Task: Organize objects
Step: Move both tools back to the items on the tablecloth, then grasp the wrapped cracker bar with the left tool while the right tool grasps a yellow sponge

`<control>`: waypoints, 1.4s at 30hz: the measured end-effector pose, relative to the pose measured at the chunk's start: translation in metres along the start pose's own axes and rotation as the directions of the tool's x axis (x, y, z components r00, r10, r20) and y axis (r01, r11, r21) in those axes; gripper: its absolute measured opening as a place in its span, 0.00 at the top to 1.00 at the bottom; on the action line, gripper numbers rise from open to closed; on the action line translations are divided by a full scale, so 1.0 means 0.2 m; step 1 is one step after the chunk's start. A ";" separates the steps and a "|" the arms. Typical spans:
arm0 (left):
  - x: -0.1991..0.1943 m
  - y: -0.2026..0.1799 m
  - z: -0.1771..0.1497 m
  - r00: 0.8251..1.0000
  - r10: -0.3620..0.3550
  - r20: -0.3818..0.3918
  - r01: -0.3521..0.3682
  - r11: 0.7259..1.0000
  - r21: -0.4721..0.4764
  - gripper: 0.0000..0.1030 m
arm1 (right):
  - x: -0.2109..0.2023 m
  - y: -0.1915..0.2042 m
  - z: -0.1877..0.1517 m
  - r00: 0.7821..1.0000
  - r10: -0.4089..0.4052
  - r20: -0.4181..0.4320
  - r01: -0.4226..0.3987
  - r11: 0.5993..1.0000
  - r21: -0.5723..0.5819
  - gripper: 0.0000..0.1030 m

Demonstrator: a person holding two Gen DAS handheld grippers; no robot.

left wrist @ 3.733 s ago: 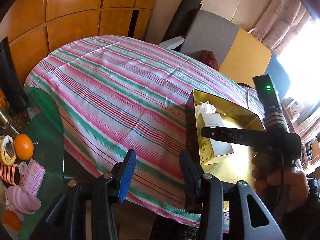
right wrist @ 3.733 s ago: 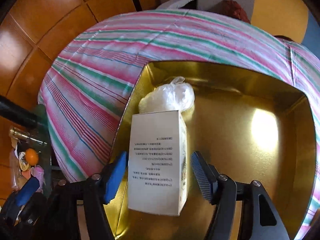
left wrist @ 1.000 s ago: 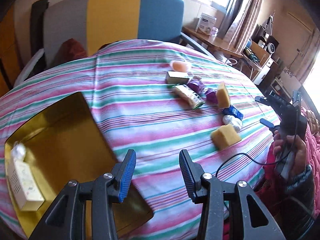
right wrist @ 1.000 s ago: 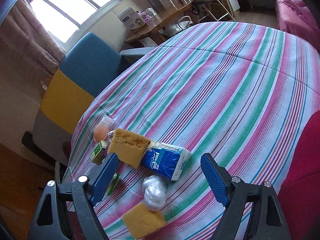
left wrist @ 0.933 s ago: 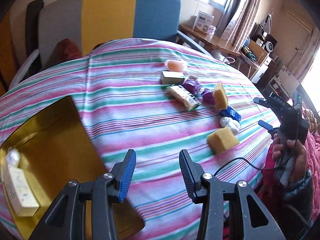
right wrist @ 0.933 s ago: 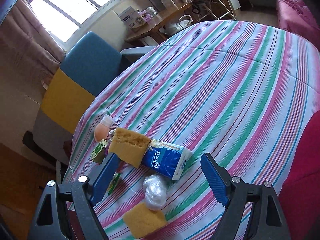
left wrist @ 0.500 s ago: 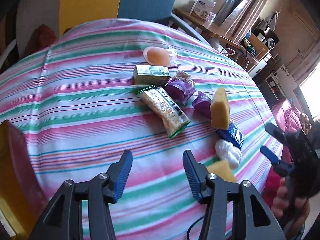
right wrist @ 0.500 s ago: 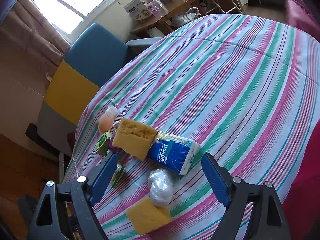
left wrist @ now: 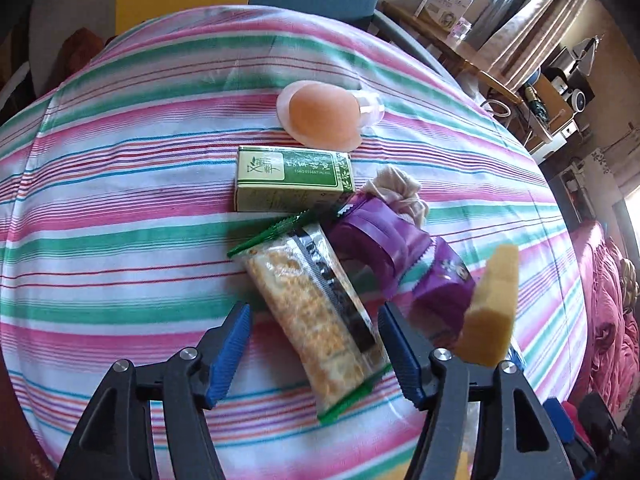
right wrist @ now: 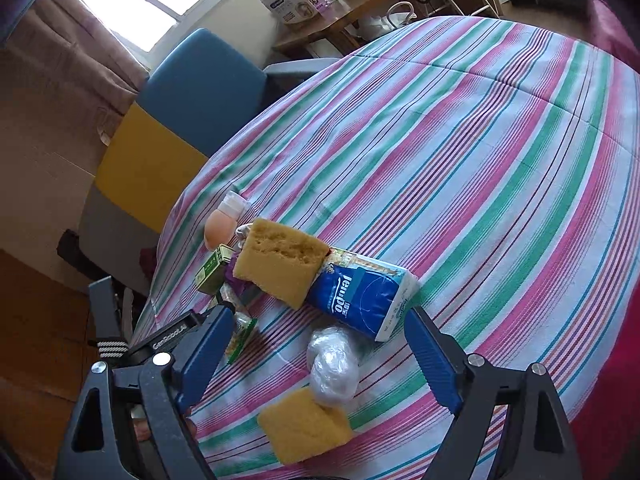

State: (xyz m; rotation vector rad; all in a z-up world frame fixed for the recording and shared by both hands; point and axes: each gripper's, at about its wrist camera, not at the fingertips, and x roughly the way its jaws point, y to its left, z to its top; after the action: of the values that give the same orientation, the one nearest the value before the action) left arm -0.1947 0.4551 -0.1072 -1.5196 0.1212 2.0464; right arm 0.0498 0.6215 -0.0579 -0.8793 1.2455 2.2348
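Note:
A clear snack bar packet with green ends (left wrist: pixel 320 316) lies on the striped tablecloth (left wrist: pixel 120 208). My left gripper (left wrist: pixel 314 340) is open, its jaws either side of the packet's near half. Beyond lie a green box (left wrist: pixel 292 180), a peach pouch (left wrist: pixel 320 116), a purple packet (left wrist: pixel 400 256) and an upright yellow sponge (left wrist: pixel 492 308). My right gripper (right wrist: pixel 320 344) is open and empty above a clear plastic bag (right wrist: pixel 332 364), with a blue tissue pack (right wrist: pixel 360 292), an upright sponge (right wrist: pixel 280 264) and a flat sponge (right wrist: pixel 304 428) around it.
A blue and yellow chair (right wrist: pixel 176 120) stands behind the table. A wooden side table with boxes (right wrist: pixel 320 12) is by the window. A pink bed (left wrist: pixel 608 320) lies at the right. The left gripper's body shows in the right wrist view (right wrist: pixel 120 344).
My left gripper swung away from the gold tray and closed in low over the snack bar packet. My right gripper drew slightly nearer the plastic bag. Both stayed open.

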 end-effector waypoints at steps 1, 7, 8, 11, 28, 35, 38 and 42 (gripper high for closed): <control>0.02 0.00 0.01 1.000 0.011 0.002 -0.011 1.000 0.001 0.36 | 0.00 0.00 0.00 1.000 0.002 -0.002 -0.002 1.000 0.001 0.14; 0.03 0.03 0.01 0.999 0.036 0.020 -0.036 0.999 0.025 0.53 | 0.01 0.00 0.00 1.000 -0.002 -0.007 0.002 1.000 0.000 0.14; 0.02 0.04 0.00 0.999 0.039 0.022 -0.040 0.998 0.042 0.57 | 0.01 0.00 0.00 1.000 -0.004 -0.007 0.004 1.000 -0.001 0.14; -0.01 0.07 -0.05 0.999 0.039 0.026 -0.041 0.996 0.080 0.63 | 0.02 0.01 0.00 1.000 -0.007 -0.012 0.007 1.000 -0.007 0.14; -0.54 0.22 -0.44 0.990 0.022 0.141 -0.039 0.992 0.118 0.64 | 0.19 0.17 -0.12 0.979 -0.040 -0.198 0.000 0.979 -0.202 0.18; -0.79 0.33 -0.60 0.978 0.019 0.209 -0.041 0.994 0.106 0.64 | 0.24 0.20 -0.19 0.956 -0.129 -0.263 0.053 0.959 -0.278 0.18; -0.88 0.40 -0.65 0.971 0.012 0.237 -0.033 0.996 0.085 0.64 | 0.27 0.25 -0.24 0.944 -0.168 -0.283 0.063 0.936 -0.347 0.18; -1.00 0.56 -0.73 0.966 0.015 0.259 -0.022 0.999 0.023 0.64 | 0.29 0.30 -0.32 0.930 -0.184 -0.319 0.035 0.906 -0.422 0.18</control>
State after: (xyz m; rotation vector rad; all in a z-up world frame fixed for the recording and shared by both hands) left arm -0.0892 0.2257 -0.0071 -1.2253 0.0598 2.2290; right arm -0.0092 0.5391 -0.0888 -1.5297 0.8342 2.3521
